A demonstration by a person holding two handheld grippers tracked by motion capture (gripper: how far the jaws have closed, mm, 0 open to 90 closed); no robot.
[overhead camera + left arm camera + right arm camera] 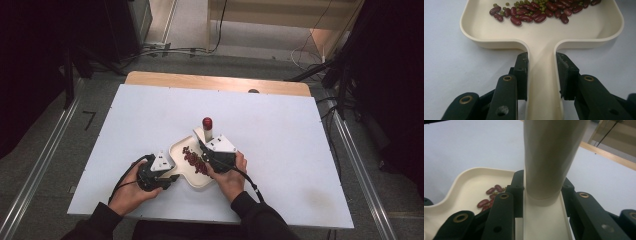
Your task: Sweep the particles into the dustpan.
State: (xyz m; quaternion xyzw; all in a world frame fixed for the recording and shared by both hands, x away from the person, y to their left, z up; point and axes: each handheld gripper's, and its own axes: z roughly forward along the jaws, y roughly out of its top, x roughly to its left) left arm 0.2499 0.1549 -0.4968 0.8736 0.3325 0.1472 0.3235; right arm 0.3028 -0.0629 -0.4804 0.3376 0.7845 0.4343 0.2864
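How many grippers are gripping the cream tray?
2: the left gripper clamps one spout of the cream tray; the right gripper clamps another spout beside a tube.

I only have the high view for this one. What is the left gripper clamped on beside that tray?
Observer: The left gripper is shut on the narrow handle of the tray, one jaw on each side.
Operator: Are the beans all red?
Observer: No, small green beans lie among the red beans.
Operator: And the right gripper?
Observer: The right gripper is closed about a cream channel, and the tube stands upright in it.
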